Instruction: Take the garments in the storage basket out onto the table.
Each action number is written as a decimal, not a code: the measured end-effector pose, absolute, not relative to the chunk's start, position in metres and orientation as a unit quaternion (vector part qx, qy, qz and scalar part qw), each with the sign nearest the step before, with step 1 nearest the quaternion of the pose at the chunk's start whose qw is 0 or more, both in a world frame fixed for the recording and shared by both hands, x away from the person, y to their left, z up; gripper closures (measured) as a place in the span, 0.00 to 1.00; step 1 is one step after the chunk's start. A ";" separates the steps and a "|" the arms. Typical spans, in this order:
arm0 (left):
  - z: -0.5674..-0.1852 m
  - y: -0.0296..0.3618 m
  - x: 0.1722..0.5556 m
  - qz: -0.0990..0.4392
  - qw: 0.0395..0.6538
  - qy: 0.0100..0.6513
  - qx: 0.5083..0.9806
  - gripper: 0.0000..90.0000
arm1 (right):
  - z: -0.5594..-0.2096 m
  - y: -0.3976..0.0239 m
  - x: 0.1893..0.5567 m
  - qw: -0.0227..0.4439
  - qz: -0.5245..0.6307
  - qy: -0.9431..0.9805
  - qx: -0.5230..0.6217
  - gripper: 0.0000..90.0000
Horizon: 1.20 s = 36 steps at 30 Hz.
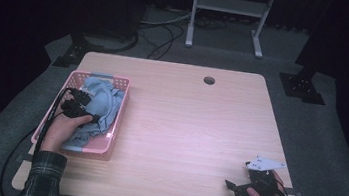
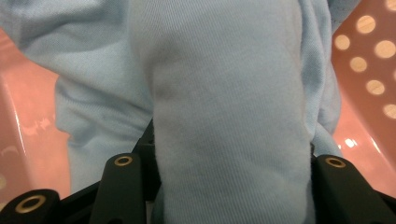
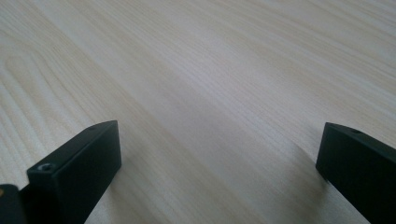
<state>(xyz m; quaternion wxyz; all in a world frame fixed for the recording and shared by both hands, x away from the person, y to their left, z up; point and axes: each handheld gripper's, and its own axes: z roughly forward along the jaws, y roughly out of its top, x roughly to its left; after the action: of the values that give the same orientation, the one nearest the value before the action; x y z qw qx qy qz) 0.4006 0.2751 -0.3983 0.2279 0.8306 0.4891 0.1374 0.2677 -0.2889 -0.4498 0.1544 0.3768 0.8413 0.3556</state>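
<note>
A dark room with grey carpet surrounds a pale wooden desk (image 1: 183, 129). At its near left stands a pink perforated plastic basket (image 1: 113, 127) holding a crumpled light-blue knitted cloth (image 1: 104, 100). The left claw (image 1: 81, 102) reaches down into the basket, its jaws pinching a thick fold of the cloth (image 2: 224, 112), likely so the garment can be lifted clear of the walls. The right claw (image 1: 233, 187) rests at the near right of the desk, well apart from the basket, jaws spread over bare wood (image 3: 210, 93), probably waiting to take a free edge.
</note>
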 end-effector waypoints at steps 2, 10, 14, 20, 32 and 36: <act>-0.397 0.275 0.400 0.138 0.229 0.490 0.830 0.54 | -0.450 -0.289 0.268 0.154 0.355 0.841 0.377 0.00; -0.393 0.278 0.399 0.134 0.243 0.499 0.821 0.54 | -0.450 -0.289 0.268 0.154 0.356 0.841 0.377 0.00; -0.390 0.280 0.398 0.131 0.250 0.505 0.816 0.54 | -0.450 -0.289 0.268 0.154 0.356 0.841 0.377 0.00; -0.386 0.283 0.396 0.131 0.261 0.512 0.807 0.54 | -0.450 -0.289 0.268 0.154 0.356 0.841 0.377 0.00; -0.378 0.288 0.393 0.129 0.293 0.527 0.787 0.54 | -0.450 -0.289 0.268 0.154 0.356 0.841 0.377 0.00; -0.374 0.289 0.391 0.127 0.305 0.529 0.782 0.54 | -0.450 -0.289 0.268 0.154 0.356 0.841 0.377 0.00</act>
<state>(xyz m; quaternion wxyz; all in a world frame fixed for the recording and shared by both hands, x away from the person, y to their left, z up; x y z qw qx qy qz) 0.3914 0.2891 -0.3743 0.3051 0.7815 0.5292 0.1267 0.2677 -0.2888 -0.4498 0.1543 0.3769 0.8412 0.3558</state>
